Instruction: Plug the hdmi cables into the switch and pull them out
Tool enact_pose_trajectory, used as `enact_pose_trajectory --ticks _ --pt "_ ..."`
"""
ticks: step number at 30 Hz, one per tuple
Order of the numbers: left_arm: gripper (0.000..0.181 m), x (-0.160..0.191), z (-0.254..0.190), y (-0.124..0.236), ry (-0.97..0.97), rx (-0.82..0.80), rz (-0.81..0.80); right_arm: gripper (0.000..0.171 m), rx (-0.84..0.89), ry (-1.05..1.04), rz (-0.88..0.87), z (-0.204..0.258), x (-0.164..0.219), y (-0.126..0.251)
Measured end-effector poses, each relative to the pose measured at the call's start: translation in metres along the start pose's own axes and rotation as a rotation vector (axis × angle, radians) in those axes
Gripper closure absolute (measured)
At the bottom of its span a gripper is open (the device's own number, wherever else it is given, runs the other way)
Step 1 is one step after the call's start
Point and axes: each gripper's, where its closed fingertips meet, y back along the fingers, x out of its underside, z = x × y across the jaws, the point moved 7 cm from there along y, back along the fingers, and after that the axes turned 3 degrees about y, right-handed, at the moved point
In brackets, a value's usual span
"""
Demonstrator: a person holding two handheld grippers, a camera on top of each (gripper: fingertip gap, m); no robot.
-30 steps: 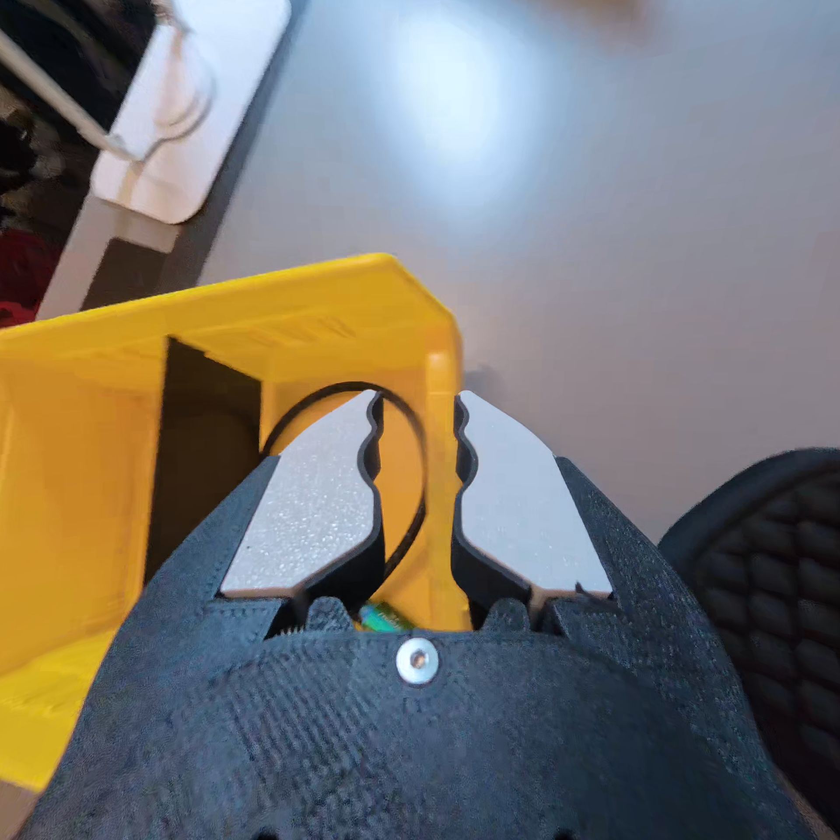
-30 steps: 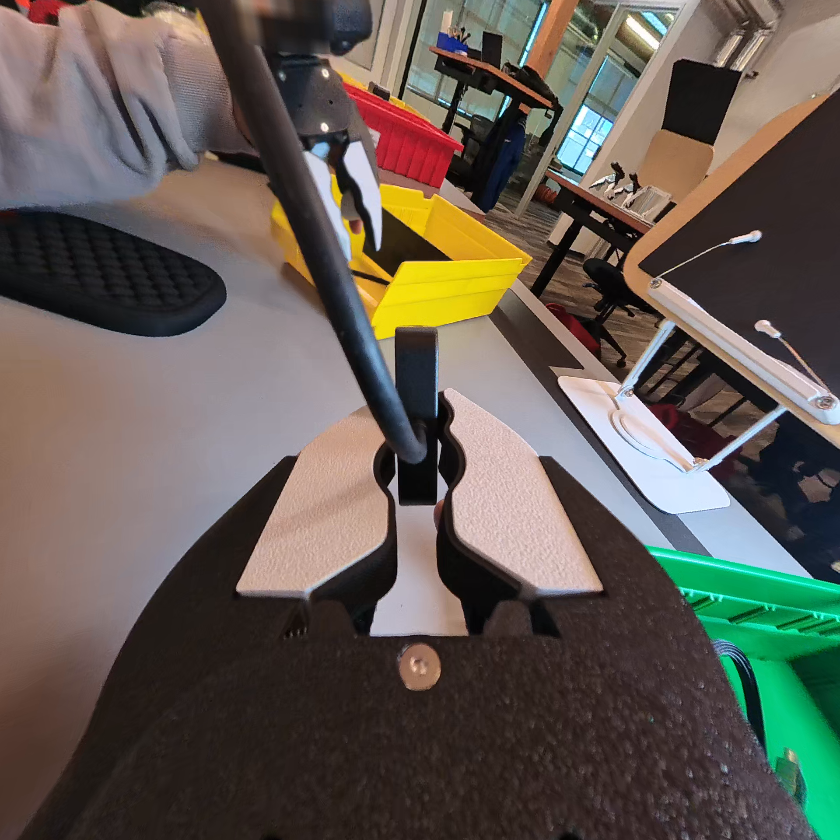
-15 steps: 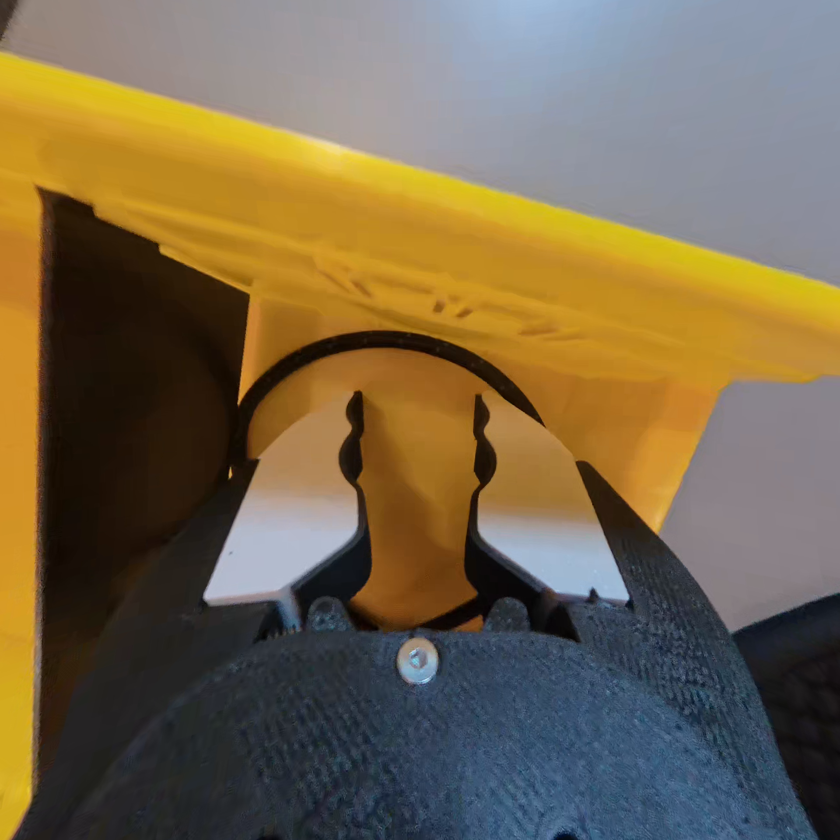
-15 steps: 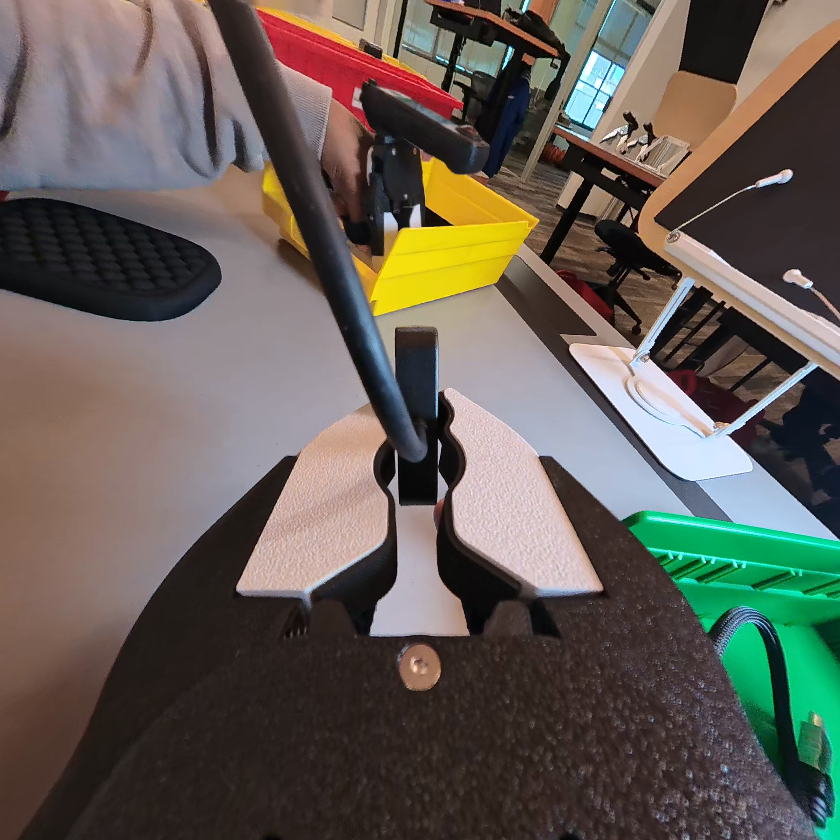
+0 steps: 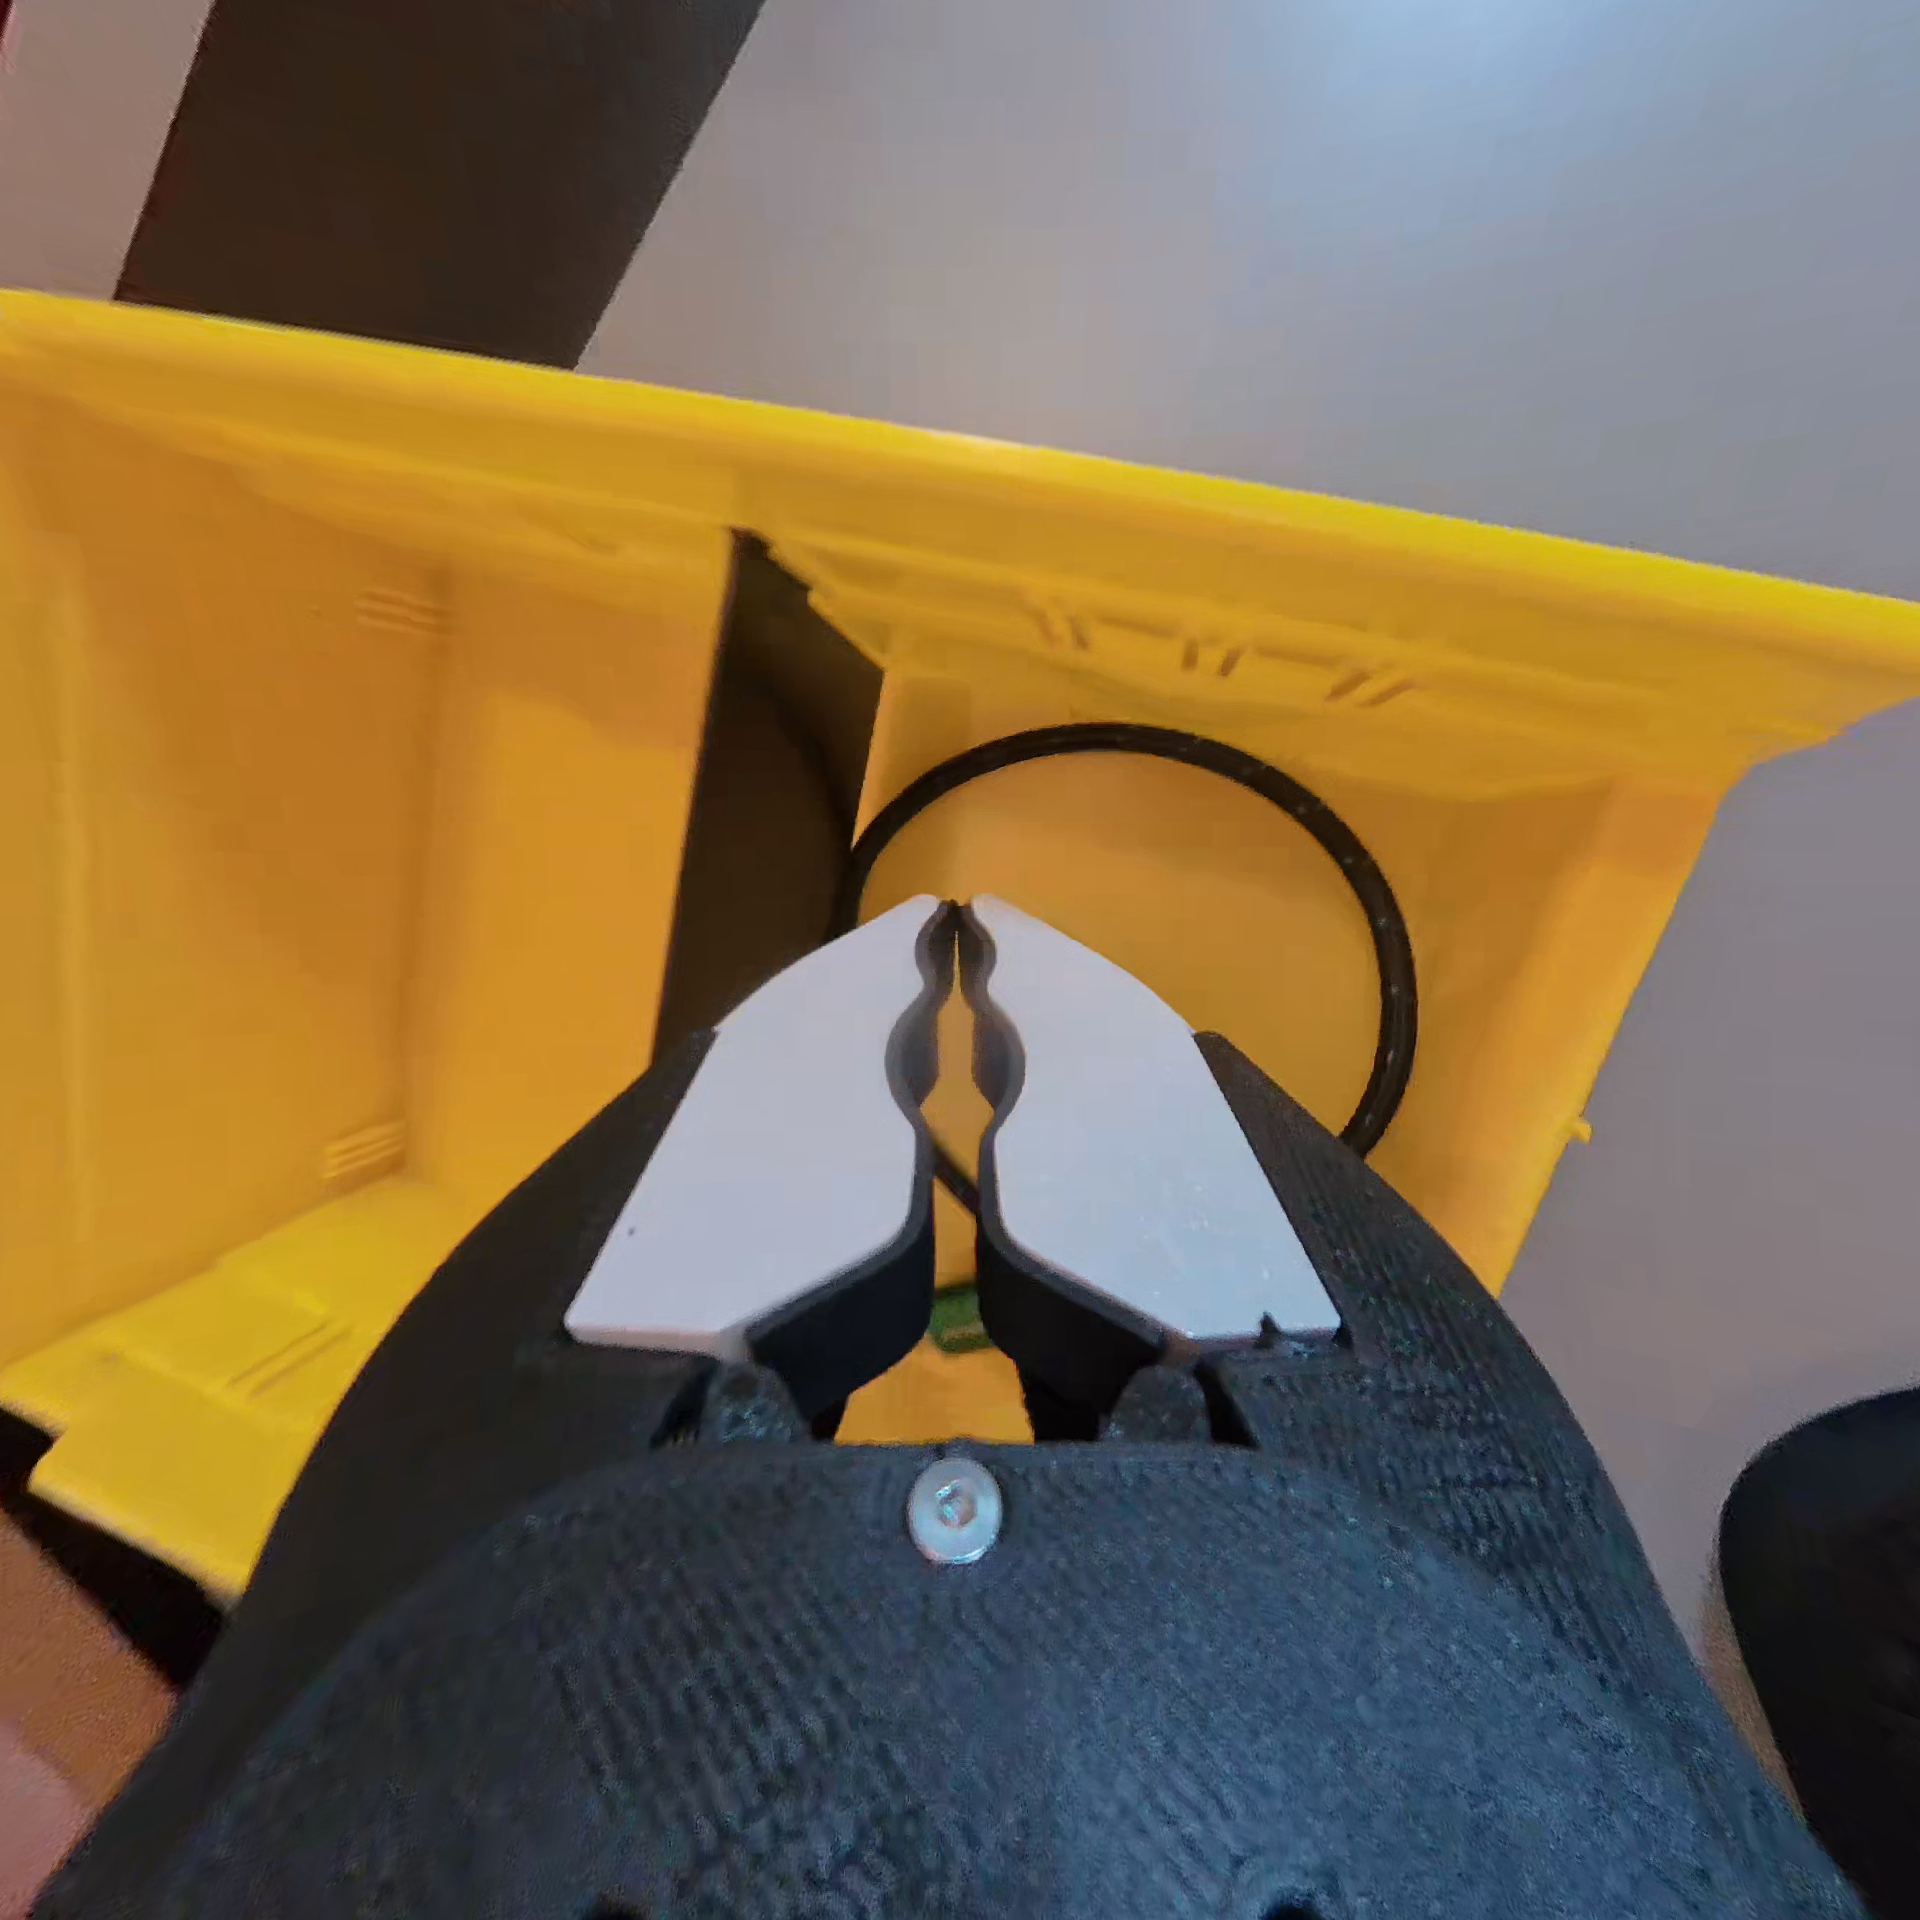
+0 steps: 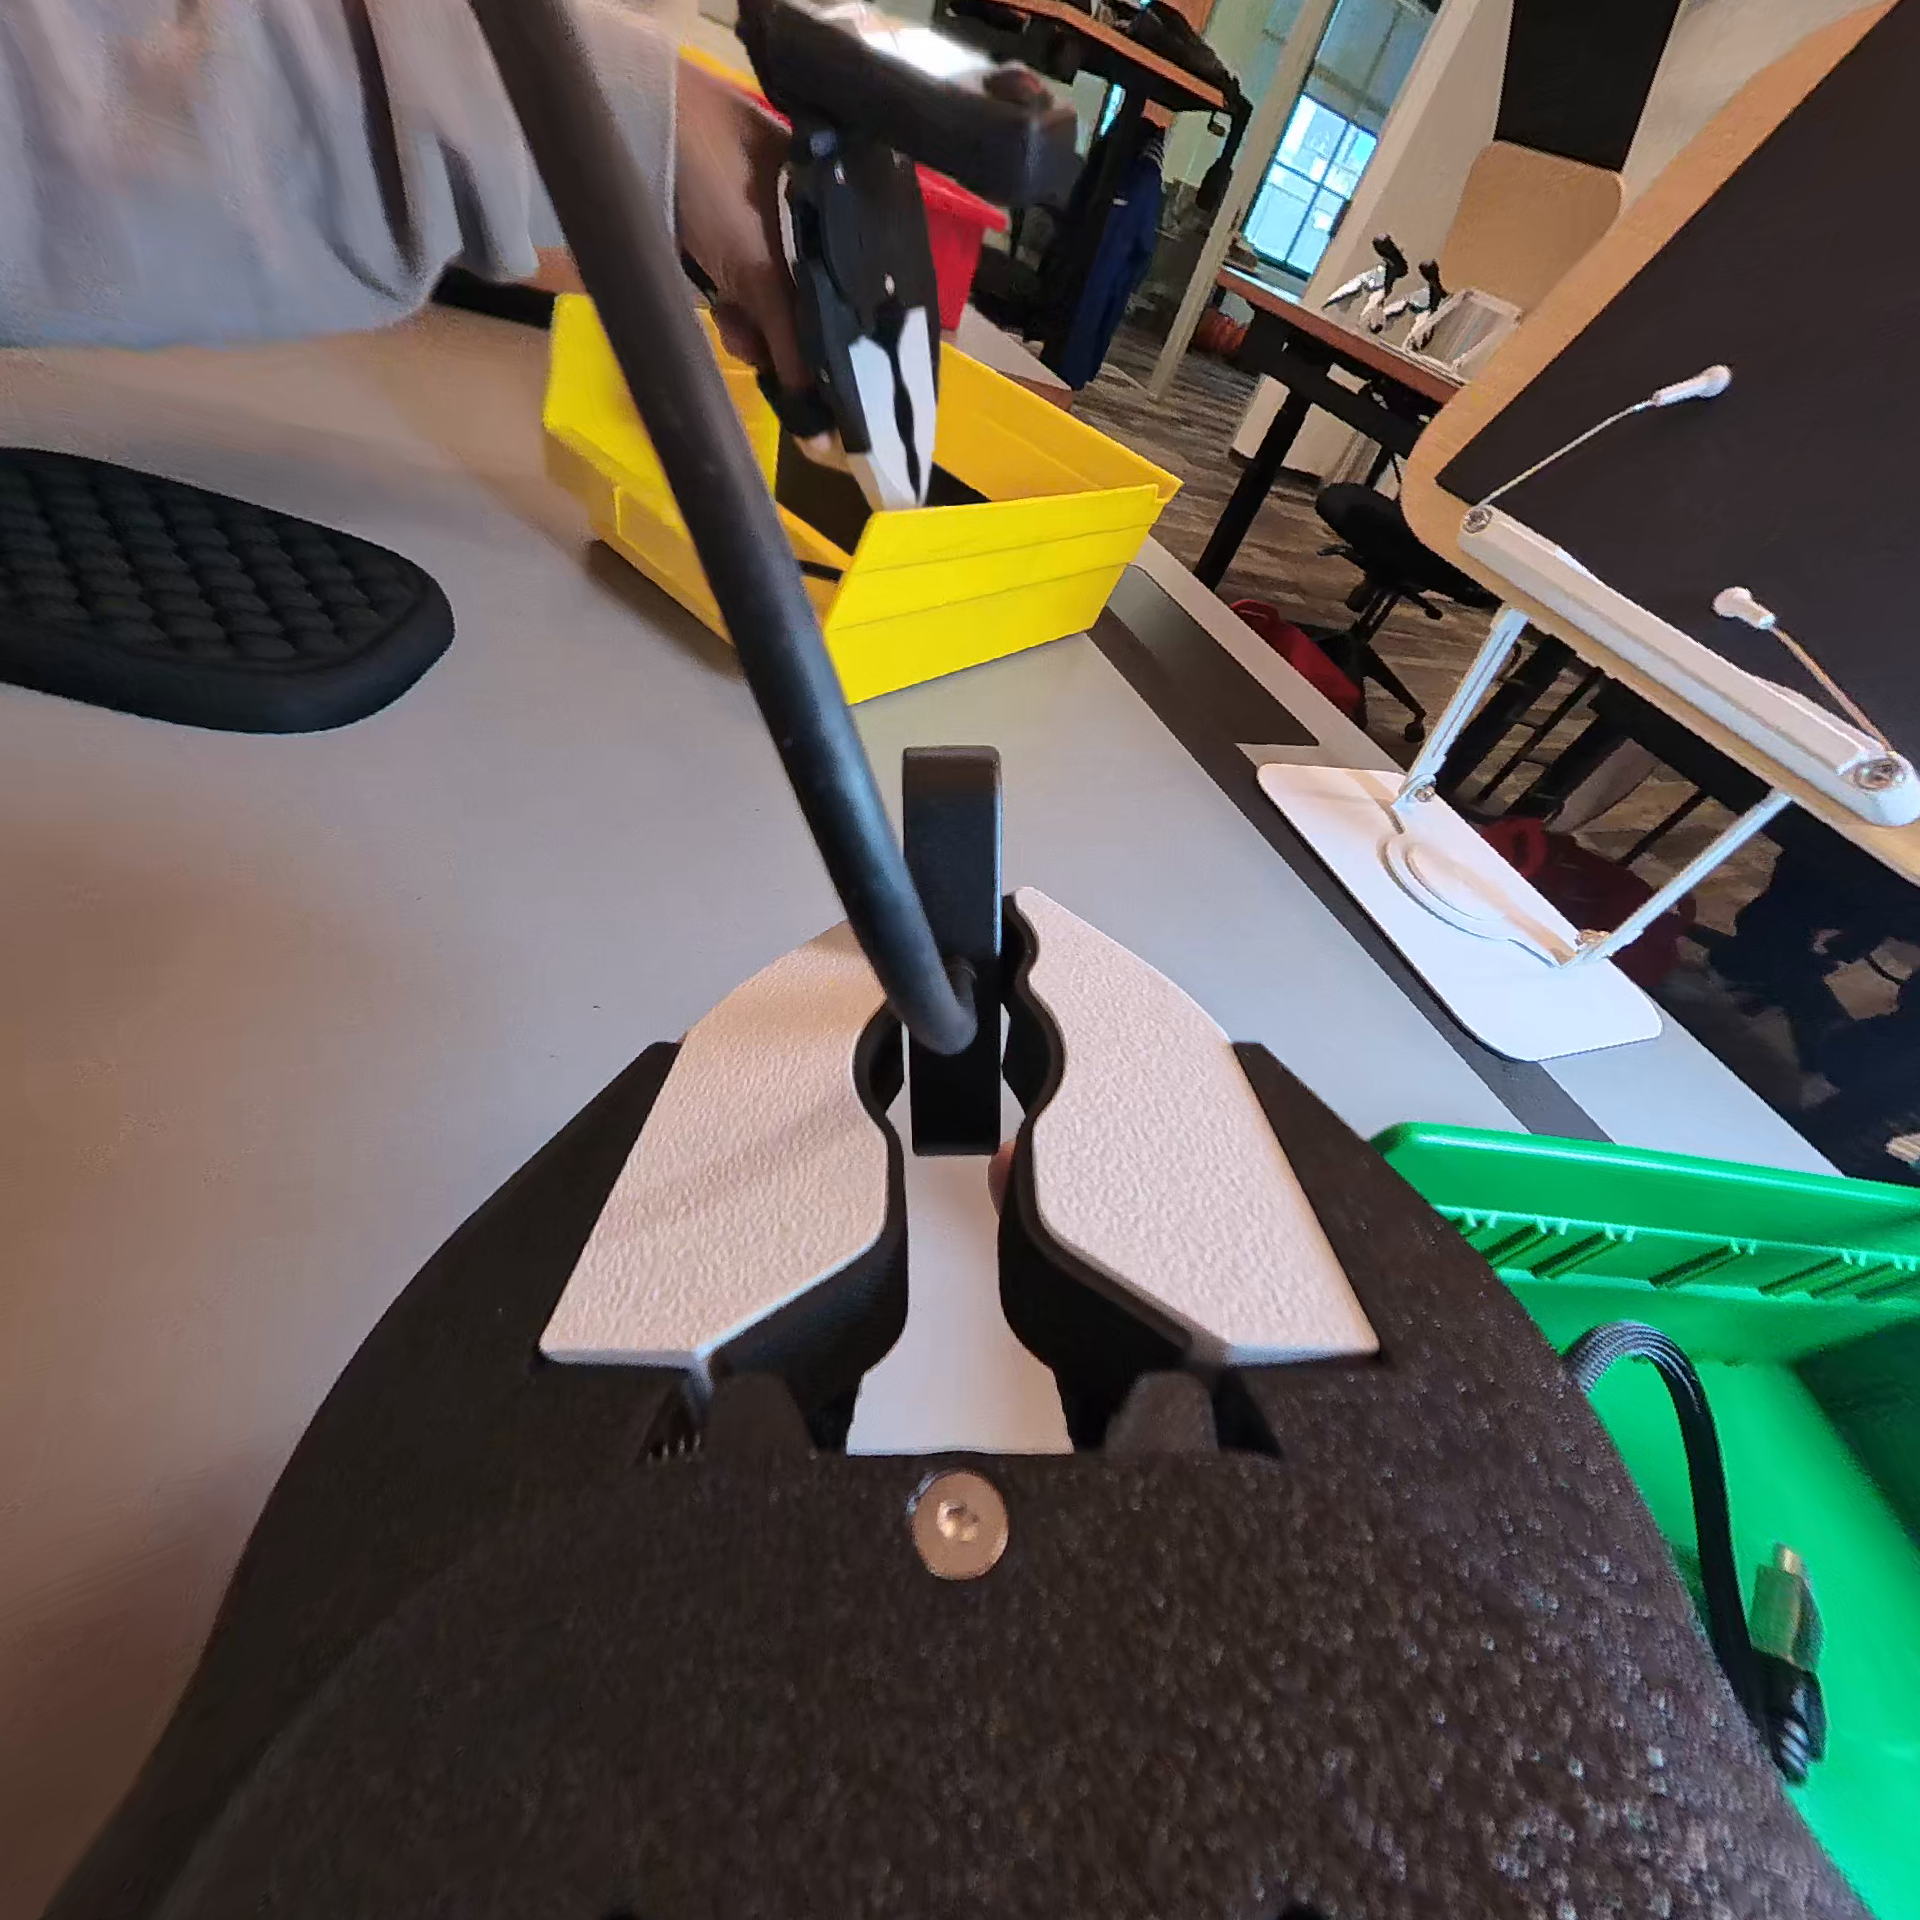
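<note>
Over the yellow bin [image 5: 312, 831], left tool [image 5: 957, 914] pinched closed, seemingly empty; right tool [image 6: 971, 935] grips the HDMI plug [image 6: 951, 935]. Nothing's plugged yet.

Each tool has a rough, grainy black printed body, rounded toward the camera, with one silver screw set in its middle. The left tool [image 5: 954, 920] and right tool [image 6: 951, 935] both carry two pale grey fingers [image 5: 790, 1153] with wavy black inner edges. A loose grey sleeve [image 6: 239, 156] covers the person's arm.
</note>
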Motion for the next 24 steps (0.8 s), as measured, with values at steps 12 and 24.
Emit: enact_pose_trajectory --ticks 12,24 --pt "0.145 0.042 0.015 -0.028 0.144 0.063 0.351 0.157 0.014 -0.018 0.021 -0.002 0.004 -0.001" --pt "0.174 0.052 0.018 -0.030 0.178 0.113 0.298 0.157 0.019 -0.013 0.020 -0.001 0.003 0.003"
